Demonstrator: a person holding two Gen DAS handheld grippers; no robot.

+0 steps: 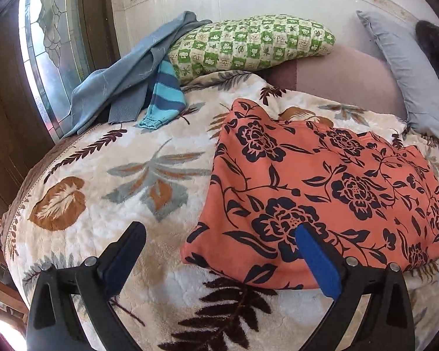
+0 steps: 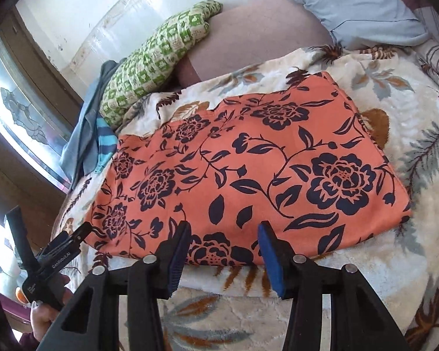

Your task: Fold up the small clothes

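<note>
An orange garment with dark blue flowers (image 1: pixel 322 187) lies folded flat on the leaf-print blanket (image 1: pixel 102 175). It also fills the middle of the right wrist view (image 2: pixel 248 161). My left gripper (image 1: pixel 219 231) is open and empty, hovering over the garment's near left corner. My right gripper (image 2: pixel 224 228) is open and empty, just above the garment's near edge. The left gripper also shows in the right wrist view (image 2: pixel 70 239), at the garment's left corner, held by a hand.
A grey-blue garment (image 1: pixel 125 76) and a striped blue sleeve (image 1: pixel 164 93) lie piled at the back left by the window. A green checked pillow (image 1: pixel 248 44) and a grey pillow (image 1: pixel 409 70) lie against the wall. The bed edge (image 1: pixel 20 204) drops off at left.
</note>
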